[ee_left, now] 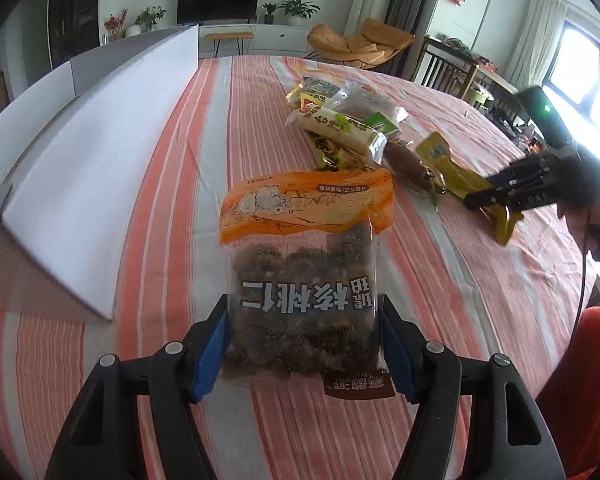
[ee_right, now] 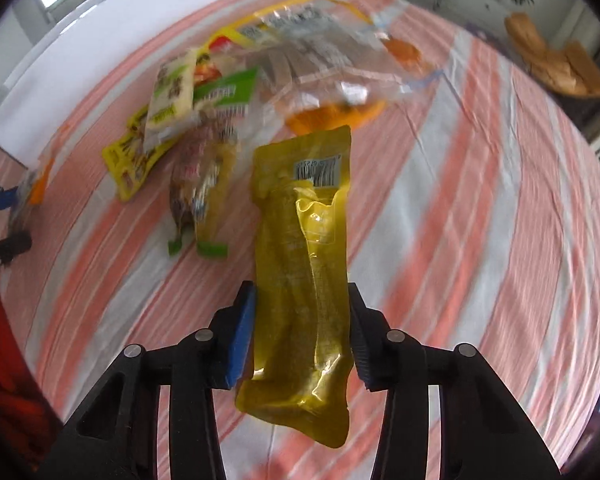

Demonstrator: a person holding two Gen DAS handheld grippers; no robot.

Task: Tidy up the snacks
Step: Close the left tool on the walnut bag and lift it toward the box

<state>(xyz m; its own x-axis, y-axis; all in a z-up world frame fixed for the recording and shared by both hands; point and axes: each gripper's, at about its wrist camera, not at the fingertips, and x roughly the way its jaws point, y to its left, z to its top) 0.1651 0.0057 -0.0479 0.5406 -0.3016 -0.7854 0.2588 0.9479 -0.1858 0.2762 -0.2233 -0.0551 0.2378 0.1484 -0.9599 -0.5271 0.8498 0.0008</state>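
left wrist view: left tongs (ee_left: 304,344) clamped on an orange-topped clear bag of dark walnuts (ee_left: 304,264); right tongs (ee_right: 302,336) clamped on a yellow plastic pouch (ee_right: 300,264) above the striped desk (ee_right: 480,240).

We see a walnut bag (ee_left: 304,276) with an orange top and clear body showing dark brown pieces, printed side up, its length running away from us. A long yellow pouch (ee_right: 300,280) with a barcode label near its far end hangs lifted. The remaining snacks (ee_left: 340,128) lie heaped together: a cream bar, yellow packets, clear bags, a green-labelled pack.
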